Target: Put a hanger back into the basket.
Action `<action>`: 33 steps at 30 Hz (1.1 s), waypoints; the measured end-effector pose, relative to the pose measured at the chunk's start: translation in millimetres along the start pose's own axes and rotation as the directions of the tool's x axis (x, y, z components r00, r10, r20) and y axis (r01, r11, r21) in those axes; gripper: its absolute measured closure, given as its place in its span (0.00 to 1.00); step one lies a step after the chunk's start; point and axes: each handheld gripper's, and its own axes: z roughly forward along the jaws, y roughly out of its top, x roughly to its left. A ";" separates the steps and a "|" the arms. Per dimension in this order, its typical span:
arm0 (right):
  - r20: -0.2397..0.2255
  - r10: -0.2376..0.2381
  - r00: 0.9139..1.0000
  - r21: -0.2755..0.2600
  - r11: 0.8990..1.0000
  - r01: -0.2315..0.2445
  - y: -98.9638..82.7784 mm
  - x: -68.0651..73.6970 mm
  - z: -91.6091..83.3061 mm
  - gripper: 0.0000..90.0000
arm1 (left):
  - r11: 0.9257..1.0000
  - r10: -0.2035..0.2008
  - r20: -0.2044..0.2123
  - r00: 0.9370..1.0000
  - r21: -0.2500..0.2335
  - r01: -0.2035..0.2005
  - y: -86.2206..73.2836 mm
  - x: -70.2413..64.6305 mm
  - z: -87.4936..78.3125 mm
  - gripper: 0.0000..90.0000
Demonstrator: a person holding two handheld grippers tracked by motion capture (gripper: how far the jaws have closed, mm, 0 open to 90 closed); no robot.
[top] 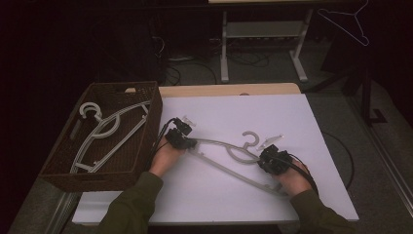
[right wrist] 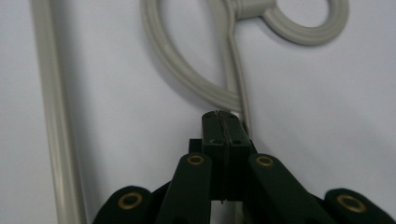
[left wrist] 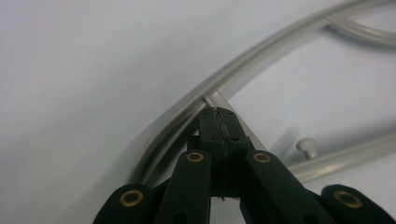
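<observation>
one hanger [top: 229, 158] – two grippers [top: 181, 139] [top: 272, 161]

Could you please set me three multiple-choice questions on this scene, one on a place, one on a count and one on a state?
1. Where does the dark woven wicker basket stand?
A. at the table's left edge
B. at the table's right edge
C. on the floor

2. How many grey plastic hangers lie in that basket?
A. none
B. one
C. four

3. How do the jaws of the left gripper stand?
A. wide open
B. shut
C. closed round a cup

Answers:
1 A: the high view shows the basket beside the white table top, on its left.
2 B: a single basket hanger rests inside.
3 B: its pads meet in the left gripper view, at the arm of the grey plastic table hanger.
</observation>
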 end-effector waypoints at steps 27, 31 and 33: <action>-0.030 0.128 0.991 -0.191 0.973 -0.131 -10.6 -36.5 -28.5 1.00 | 0.986 -0.029 0.090 0.996 -0.163 0.044 -21.8 -10.4 -30.4 0.85; -0.024 0.157 0.987 -0.187 0.969 -0.158 -30.7 -38.3 -40.5 1.00 | 0.983 -0.026 0.099 0.995 -0.178 0.043 -21.3 -10.3 -30.9 0.72; -0.029 0.166 0.986 -0.181 0.969 -0.169 -39.2 -37.7 -44.5 1.00 | 0.982 -0.027 0.099 0.995 -0.183 0.045 -21.1 -10.8 -31.0 0.68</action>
